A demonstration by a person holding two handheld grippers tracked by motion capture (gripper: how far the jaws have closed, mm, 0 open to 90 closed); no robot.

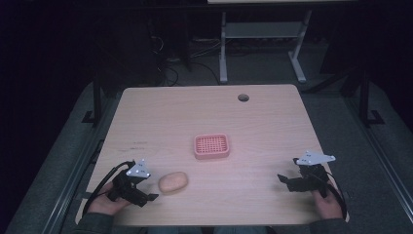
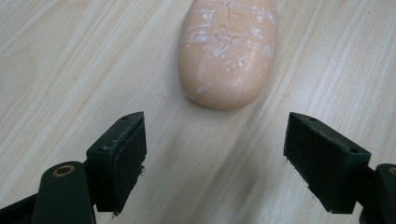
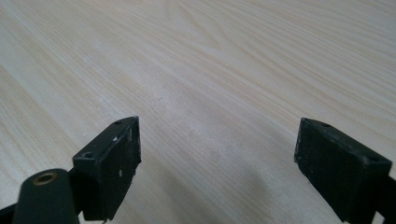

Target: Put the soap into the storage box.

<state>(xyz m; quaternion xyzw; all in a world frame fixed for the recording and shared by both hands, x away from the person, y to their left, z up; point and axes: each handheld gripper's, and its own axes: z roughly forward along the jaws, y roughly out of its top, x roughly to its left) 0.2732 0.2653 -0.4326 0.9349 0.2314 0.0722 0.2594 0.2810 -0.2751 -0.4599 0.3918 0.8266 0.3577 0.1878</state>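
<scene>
A peach-coloured oval soap bar point(image 1: 173, 182) lies on the wooden table point(image 1: 160, 117) near the front left; its scuffed top point(image 2: 227, 51) shows just beyond my left jaws. My left gripper point(image 1: 146, 194) is open, a short way left of the bar and not touching it. In its own view the left gripper point(image 2: 215, 158) has bare wood between its jaws. A pink perforated soap dish point(image 1: 212, 146) sits at the table's middle. My right gripper point(image 1: 288, 176) is open near the front right, and my right gripper point(image 3: 217, 163) frames bare wood.
A round cable hole point(image 1: 243, 97) is near the table's far edge. White desk legs point(image 1: 223, 48) stand on the floor beyond. A hand holds each gripper at the front edge.
</scene>
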